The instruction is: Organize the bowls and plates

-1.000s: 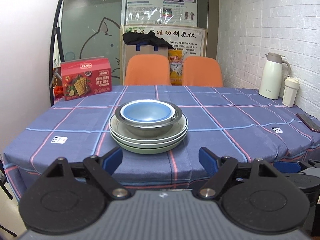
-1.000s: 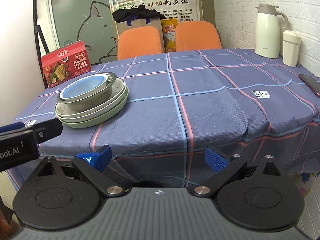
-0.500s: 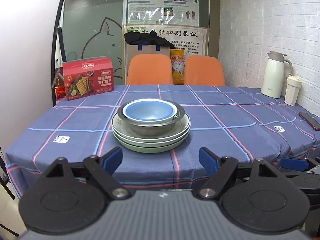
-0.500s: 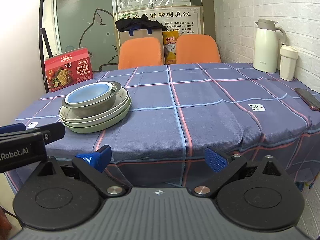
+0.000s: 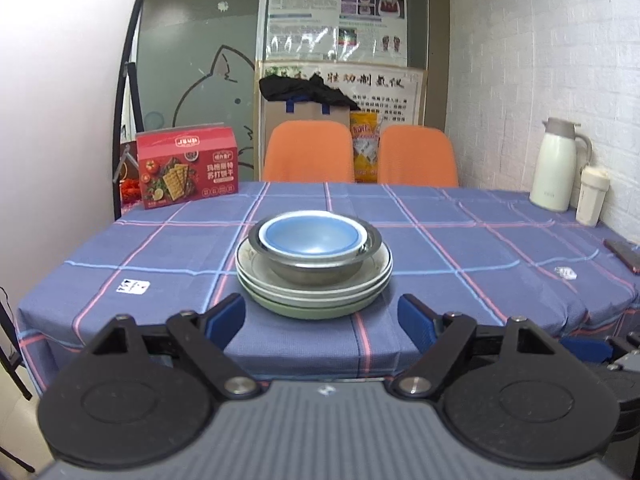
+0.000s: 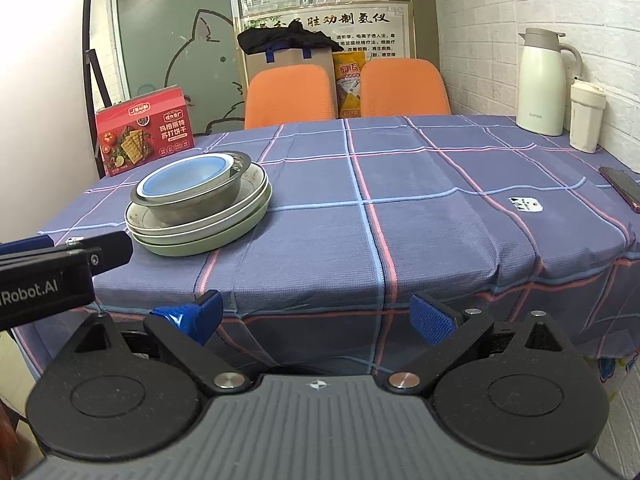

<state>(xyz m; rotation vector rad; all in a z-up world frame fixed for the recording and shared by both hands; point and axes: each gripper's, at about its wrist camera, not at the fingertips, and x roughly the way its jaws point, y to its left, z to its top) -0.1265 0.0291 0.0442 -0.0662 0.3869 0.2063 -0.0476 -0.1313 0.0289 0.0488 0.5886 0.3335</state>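
Checked woven tablecloth [image 5: 440,264], round steel bowl [image 5: 316,268]

The stack of plates and bowls [image 5: 314,264] stands alone near the table's near edge, with bare tablecloth [image 6: 420,216] all around it — the widest stretch to its right. Obstacles sit far off: the red box [image 5: 187,166] at back left, the thermos [image 6: 546,80], cup [image 6: 586,118] and phone [image 6: 622,188] along the right wall.

Red cracker box [image 5: 187,166] far left; white jug [image 5: 556,164], cup [image 5: 593,196] by wall; two orange chairs [image 5: 308,152] behind
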